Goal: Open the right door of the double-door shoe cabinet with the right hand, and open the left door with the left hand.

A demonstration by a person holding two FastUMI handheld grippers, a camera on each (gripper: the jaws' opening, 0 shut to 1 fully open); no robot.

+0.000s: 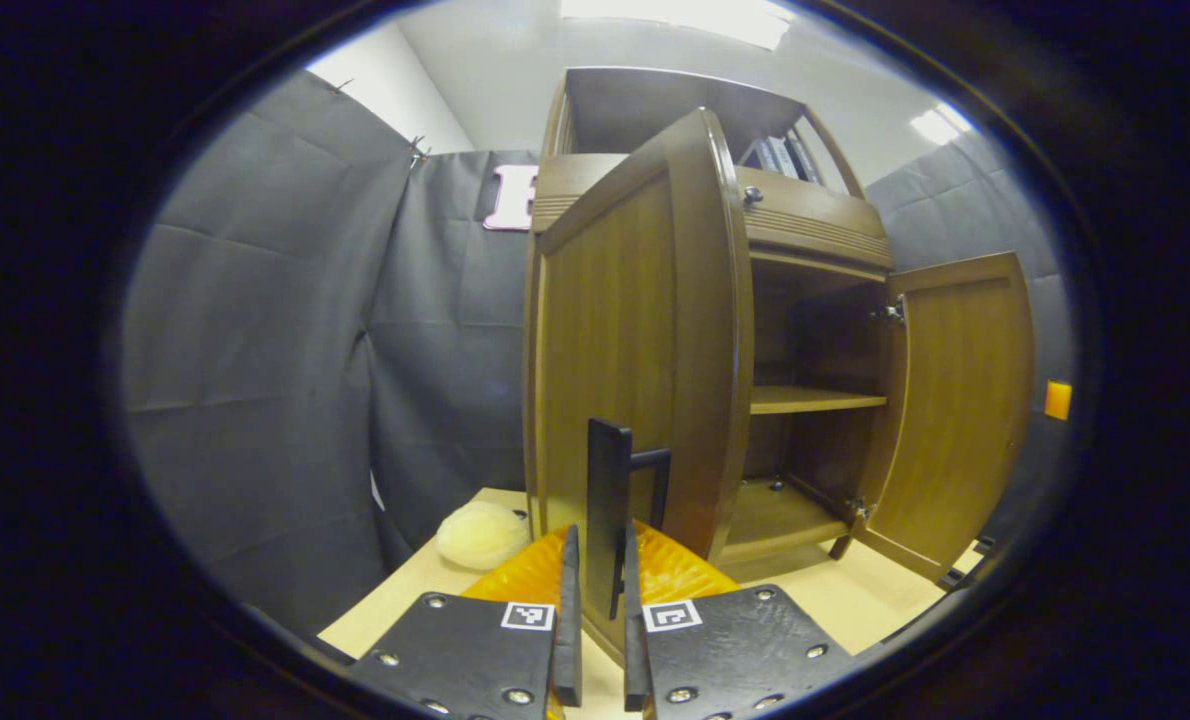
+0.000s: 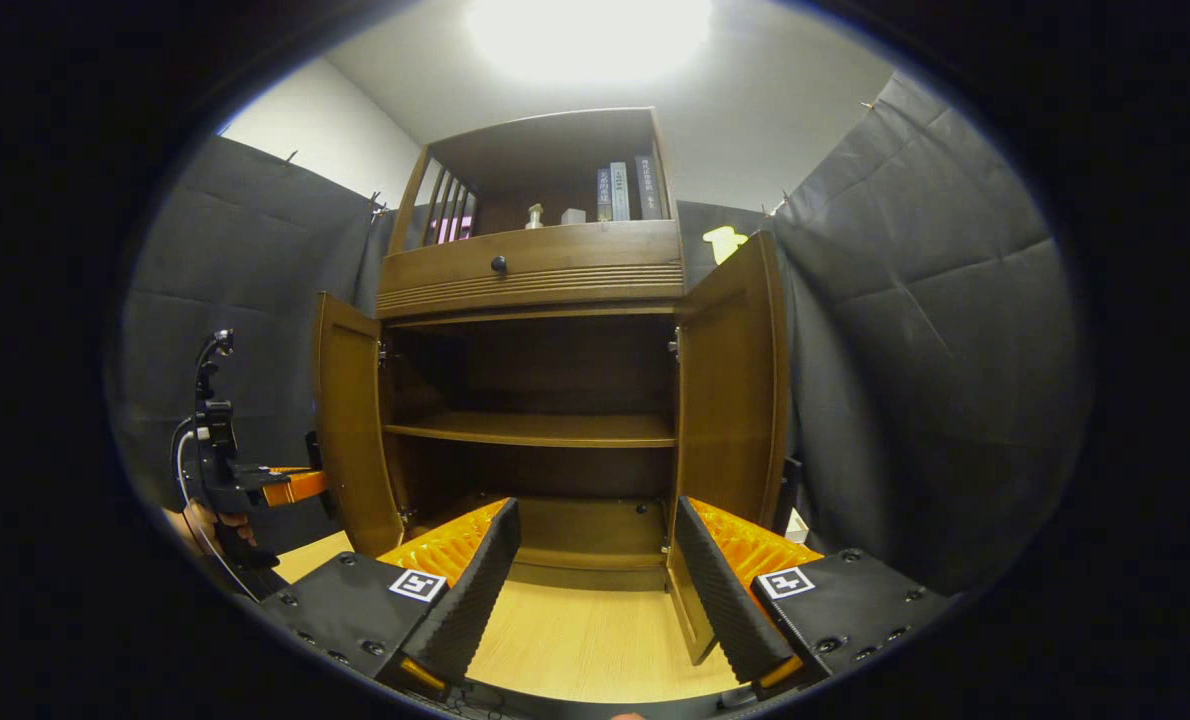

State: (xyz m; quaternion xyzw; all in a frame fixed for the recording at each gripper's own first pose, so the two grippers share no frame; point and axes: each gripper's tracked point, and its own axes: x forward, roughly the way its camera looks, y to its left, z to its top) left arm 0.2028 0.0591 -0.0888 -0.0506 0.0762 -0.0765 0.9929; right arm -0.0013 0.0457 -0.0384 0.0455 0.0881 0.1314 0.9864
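Observation:
The brown shoe cabinet [image 2: 540, 275] stands with both doors swung out. In the left gripper view the left door [image 1: 610, 330] fills the middle, edge-on to me. Its black handle [image 1: 608, 470] stands between the fingers of my left gripper [image 1: 601, 545], which is shut on it. The right door [image 1: 960, 400] hangs wide open beyond. In the right gripper view my right gripper [image 2: 600, 590] is open and holds nothing, low in front of the cabinet's inside. The right door [image 2: 735, 390] has its lower edge just beside my right finger [image 2: 725, 590]. The left door [image 2: 355, 430] stands open, with the left gripper [image 2: 290, 487] and a hand behind it.
The cabinet stands on a light wooden table [image 2: 585, 640]. Inside are a bare middle shelf [image 2: 535, 430] and floor. Above are a drawer with a dark knob [image 2: 499, 264] and an open shelf with books [image 2: 623, 190]. A pale round object [image 1: 480, 535] lies left of the cabinet.

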